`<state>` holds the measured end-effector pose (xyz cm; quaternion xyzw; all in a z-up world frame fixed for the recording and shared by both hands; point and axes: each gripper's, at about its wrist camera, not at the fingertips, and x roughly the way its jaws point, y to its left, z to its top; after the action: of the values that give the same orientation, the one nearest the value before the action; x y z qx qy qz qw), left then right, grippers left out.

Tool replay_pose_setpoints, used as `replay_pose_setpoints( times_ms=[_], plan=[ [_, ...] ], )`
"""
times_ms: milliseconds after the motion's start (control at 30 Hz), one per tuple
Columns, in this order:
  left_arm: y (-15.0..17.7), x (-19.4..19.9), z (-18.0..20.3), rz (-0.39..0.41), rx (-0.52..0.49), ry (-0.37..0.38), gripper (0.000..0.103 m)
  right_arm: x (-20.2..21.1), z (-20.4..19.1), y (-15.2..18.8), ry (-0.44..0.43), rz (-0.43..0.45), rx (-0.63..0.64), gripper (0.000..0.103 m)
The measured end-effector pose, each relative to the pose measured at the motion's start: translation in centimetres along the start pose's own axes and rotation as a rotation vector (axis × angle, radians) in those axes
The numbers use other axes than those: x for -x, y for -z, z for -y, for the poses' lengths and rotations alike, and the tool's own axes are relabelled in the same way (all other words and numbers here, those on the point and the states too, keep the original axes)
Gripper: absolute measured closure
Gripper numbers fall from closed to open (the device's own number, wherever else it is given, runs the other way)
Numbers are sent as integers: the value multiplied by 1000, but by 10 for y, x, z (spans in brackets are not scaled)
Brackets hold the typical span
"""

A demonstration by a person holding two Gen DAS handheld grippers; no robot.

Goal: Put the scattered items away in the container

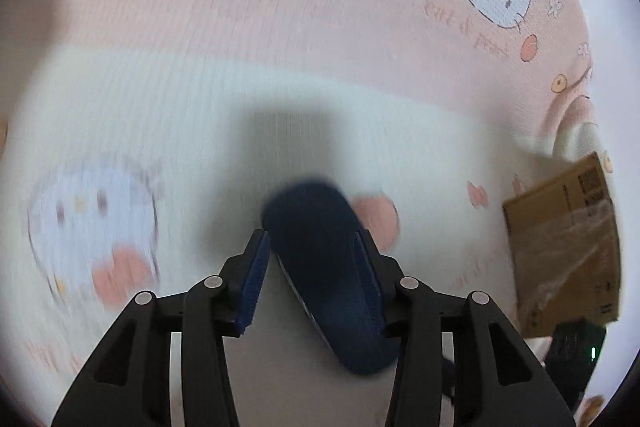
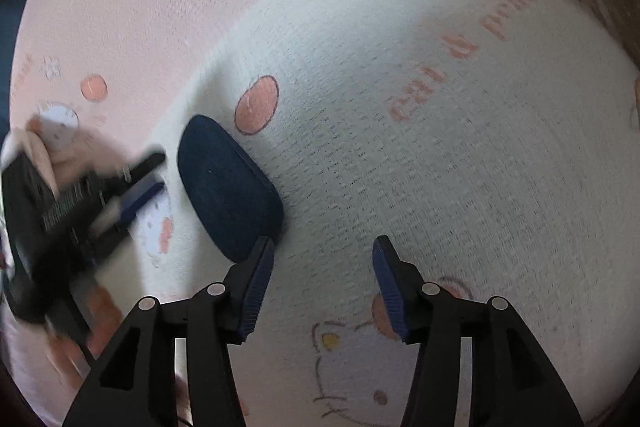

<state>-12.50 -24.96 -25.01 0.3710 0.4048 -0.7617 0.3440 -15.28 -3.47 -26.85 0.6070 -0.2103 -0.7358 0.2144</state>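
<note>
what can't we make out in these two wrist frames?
- Cardboard box, left wrist view: its inside is unseen; only an outer face shows, cut at the right rim.
- Left gripper, right wrist view: motion-blurred, jaw gap unreadable.
- Dark blue case, left wrist view: near end is blurred and hidden behind the finger.
- Black device, left wrist view: cut by the rim, unidentifiable.

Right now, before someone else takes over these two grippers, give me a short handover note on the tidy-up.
Left gripper: fingers open, not clamping anything; the view is blurred.
Right gripper: fingers open, empty.
Dark blue oval fabric case: lying on the pink and white cartoon-print blanket, between the two grippers.
Brown cardboard box: off to the right, inside not visible.
Done: cannot tell.
Left: grip the case and put it in the box.
</note>
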Motion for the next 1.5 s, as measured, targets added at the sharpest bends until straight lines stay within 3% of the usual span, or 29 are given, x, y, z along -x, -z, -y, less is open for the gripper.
replay_pose_setpoints(
  times_ms=[233, 333, 500, 733, 967, 1033, 1233, 1500],
  plan=[
    [-37, -21, -31, -51, 28, 58, 55, -15, -22, -2, -20, -3, 128, 53],
    [-27, -33, -32, -124, 3, 123, 56, -15, -26, -2, -38, 7, 165, 53],
    [-10, -21, -22, -85, -133, 116, 55, -16, -27, -7, -51, 11, 189, 53],
    [5, -17, -23, -133, -168, 179, 55, -9, -25, -14, -55, 46, 203, 53],
    [-10, -8, -5, -79, -232, 45, 55, 1, -25, -7, -24, 77, 192, 53],
    [-21, -4, -4, -64, -248, 46, 55, -4, -30, -1, 4, 60, 219, 53],
    [-38, -30, -4, -152, -251, 113, 56, -15, -47, 12, 76, 22, 342, 63],
    [-29, -28, -6, -116, -295, 102, 57, -15, -45, 9, 76, 19, 341, 62]
  ],
)
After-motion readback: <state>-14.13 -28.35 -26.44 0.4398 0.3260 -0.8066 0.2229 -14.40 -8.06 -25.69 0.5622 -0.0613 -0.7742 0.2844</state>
